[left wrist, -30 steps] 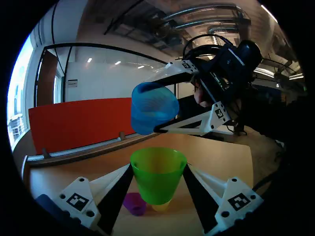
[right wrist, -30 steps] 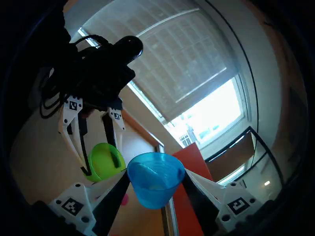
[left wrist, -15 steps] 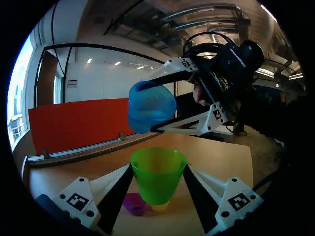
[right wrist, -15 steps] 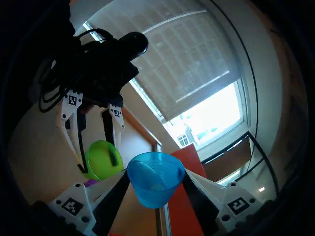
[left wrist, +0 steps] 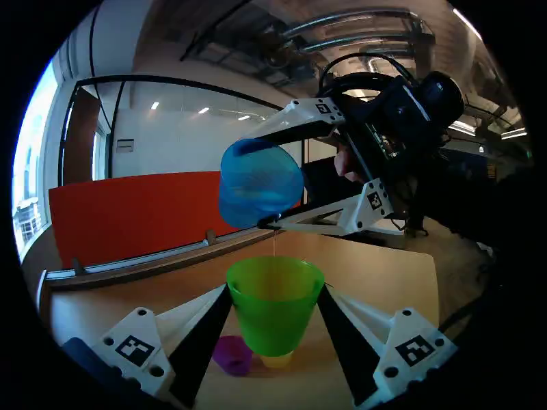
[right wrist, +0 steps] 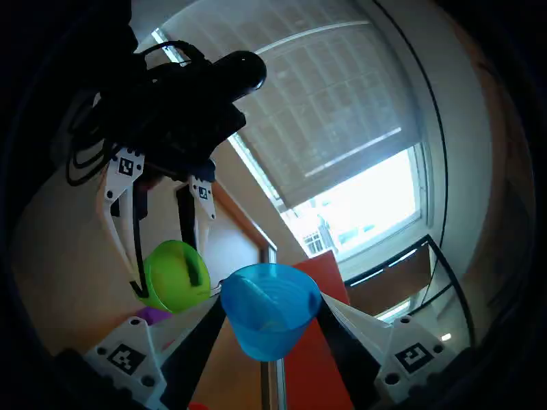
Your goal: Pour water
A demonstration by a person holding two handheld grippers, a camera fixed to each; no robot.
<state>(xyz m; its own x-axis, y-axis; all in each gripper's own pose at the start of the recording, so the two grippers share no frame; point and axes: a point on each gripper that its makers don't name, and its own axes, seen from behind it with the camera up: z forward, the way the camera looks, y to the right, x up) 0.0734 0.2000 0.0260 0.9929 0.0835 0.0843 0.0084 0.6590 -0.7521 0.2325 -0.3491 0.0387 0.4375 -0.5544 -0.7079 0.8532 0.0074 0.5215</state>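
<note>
In the left gripper view my left gripper (left wrist: pixel 275 307) is shut on an upright green cup (left wrist: pixel 275 301) held above the wooden table (left wrist: pixel 383 266). Just above it hangs the blue cup (left wrist: pixel 260 181), tipped toward the green one and held by my right gripper (left wrist: pixel 270 174). A thin thread of water (left wrist: pixel 274 242) falls from the blue cup's lip into the green cup. In the right gripper view my right gripper (right wrist: pixel 271 321) is shut on the blue cup (right wrist: pixel 271 318), with the green cup (right wrist: pixel 171 275) and the left gripper (right wrist: pixel 164 266) beyond it at the left.
A purple cup (left wrist: pixel 232 354) and a yellow cup (left wrist: pixel 279 359) stand on the table under the green cup. A red partition (left wrist: pixel 130 212) runs along the table's far edge. A hand (left wrist: pixel 342 160) holds the right gripper. A bright window (right wrist: pixel 362 198) lies behind the blue cup.
The blue cup has tipped further over and shifted slightly left above the green cup. A thin stream of water now falls from it. The green cup has stayed still.
</note>
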